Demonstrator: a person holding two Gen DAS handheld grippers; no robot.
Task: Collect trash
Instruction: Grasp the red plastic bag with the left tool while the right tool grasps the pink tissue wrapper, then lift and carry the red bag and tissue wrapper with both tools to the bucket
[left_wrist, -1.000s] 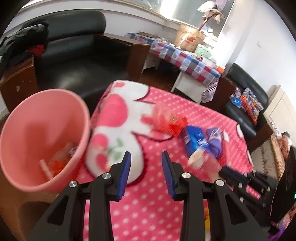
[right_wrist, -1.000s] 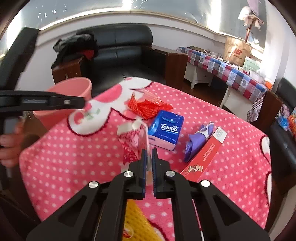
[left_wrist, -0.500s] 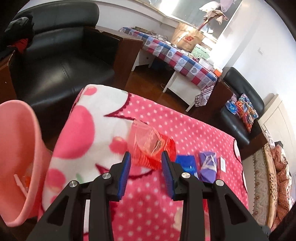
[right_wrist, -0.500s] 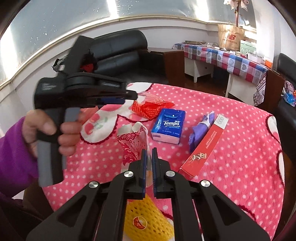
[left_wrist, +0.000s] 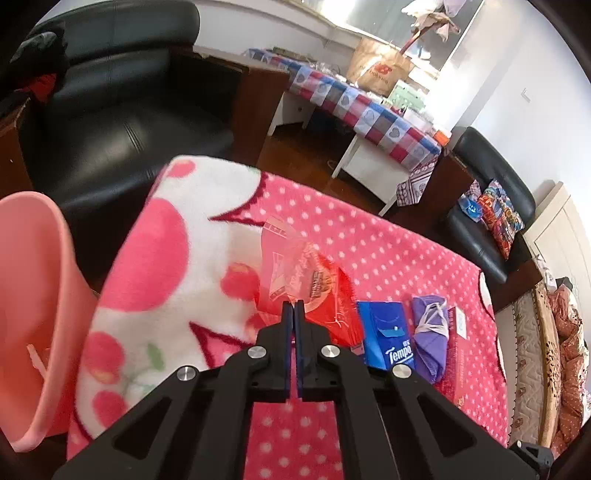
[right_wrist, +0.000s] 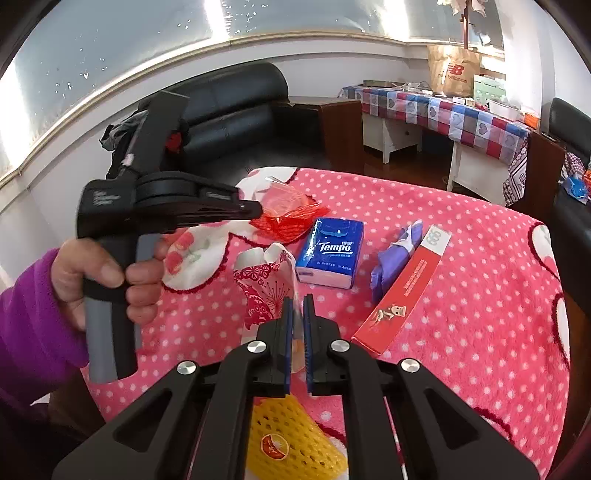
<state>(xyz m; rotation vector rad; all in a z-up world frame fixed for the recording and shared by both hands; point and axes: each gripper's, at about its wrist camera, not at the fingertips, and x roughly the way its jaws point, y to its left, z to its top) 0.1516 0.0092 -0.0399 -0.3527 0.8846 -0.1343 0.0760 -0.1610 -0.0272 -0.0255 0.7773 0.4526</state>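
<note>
Left wrist view, pink dotted blanket (left_wrist: 388, 251) across my table, pink bin (left_wrist: 33, 295) at its left edge, my left tongs (left_wrist: 293, 307) pinching the red wrapper (left_wrist: 325, 295), my right tongs (right_wrist: 298, 301) pressed on a patterned paper wrapper (right_wrist: 264, 284).

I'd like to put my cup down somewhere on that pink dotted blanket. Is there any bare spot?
Yes. The widest bare stretch of blanket lies right of the red box, out to the edge. Another lies beyond the tissue pack, towards the checked table. The middle is crowded: red wrapper, tissue pack, purple cloth and box lie close together, with both claws working there.
</note>
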